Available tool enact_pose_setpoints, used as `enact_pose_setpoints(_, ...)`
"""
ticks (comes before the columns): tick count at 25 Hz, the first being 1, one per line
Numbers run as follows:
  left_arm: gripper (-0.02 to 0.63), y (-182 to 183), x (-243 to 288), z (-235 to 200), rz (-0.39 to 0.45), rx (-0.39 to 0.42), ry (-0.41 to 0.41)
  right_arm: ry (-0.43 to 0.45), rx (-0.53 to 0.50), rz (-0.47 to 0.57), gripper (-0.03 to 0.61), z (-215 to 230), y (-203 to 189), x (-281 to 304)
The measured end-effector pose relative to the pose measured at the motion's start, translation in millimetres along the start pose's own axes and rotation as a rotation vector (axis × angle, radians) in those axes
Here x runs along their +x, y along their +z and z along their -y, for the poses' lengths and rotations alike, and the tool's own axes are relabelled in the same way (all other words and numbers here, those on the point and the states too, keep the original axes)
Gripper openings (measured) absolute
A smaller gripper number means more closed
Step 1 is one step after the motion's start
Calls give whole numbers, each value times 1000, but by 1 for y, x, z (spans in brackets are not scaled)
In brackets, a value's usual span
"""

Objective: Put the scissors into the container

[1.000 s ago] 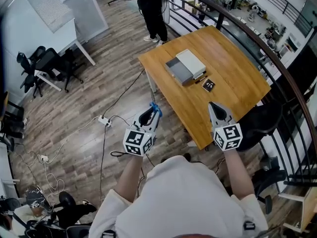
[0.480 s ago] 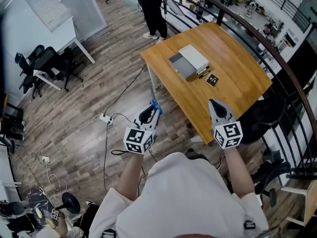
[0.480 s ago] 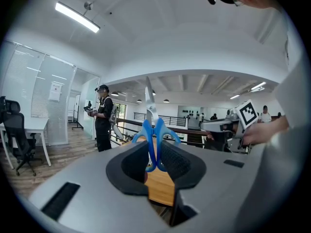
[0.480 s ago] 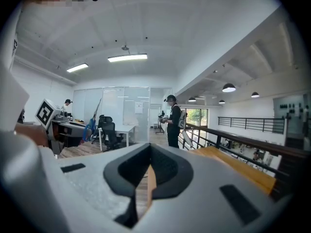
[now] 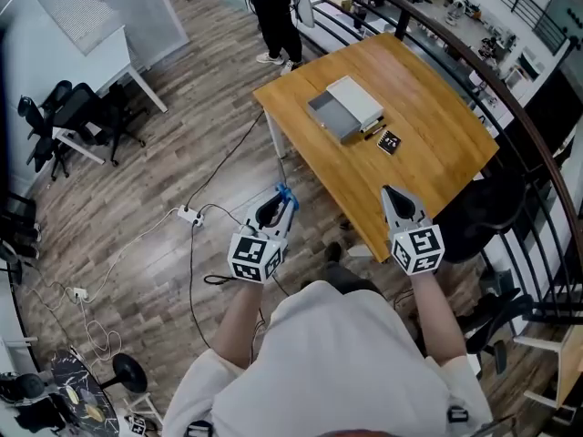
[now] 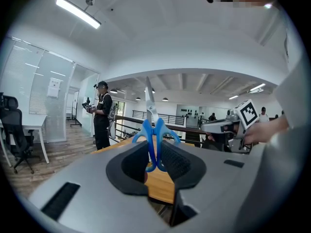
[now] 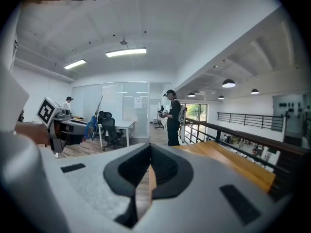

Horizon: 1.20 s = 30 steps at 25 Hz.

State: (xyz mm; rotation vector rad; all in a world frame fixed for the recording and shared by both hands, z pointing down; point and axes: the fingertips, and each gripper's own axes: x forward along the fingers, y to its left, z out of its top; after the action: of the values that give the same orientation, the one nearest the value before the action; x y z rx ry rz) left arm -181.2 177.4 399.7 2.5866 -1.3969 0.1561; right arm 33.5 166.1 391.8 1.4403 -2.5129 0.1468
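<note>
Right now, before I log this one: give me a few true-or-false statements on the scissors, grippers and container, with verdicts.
1. The left gripper grips the scissors. True.
2. The scissors lie in the container. False: they are in the left gripper, off the table.
3. The right gripper is shut and empty. True.
4. The container sits on the floor. False: it is on the table.

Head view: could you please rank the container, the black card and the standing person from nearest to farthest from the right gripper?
From the right gripper:
1. black card, on the table just ahead.
2. container, farther along the table, slightly left.
3. standing person, on the floor beyond the table's far end.
</note>
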Motion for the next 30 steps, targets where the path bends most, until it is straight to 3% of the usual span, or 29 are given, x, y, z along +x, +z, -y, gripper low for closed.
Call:
enact_pose_setpoints(10, 72, 9, 62, -34, -24, -6, 5, 27, 16, -62, 3, 40, -5, 71)
enact_pose_setpoints(18, 72, 17, 139, -53, -65, 6, 9, 42, 40, -88, 3, 98, -10, 128)
enact_pose_setpoints(30, 74, 22, 230, -54, -122, -14, -26, 52, 103, -120, 3, 165, -28, 164)
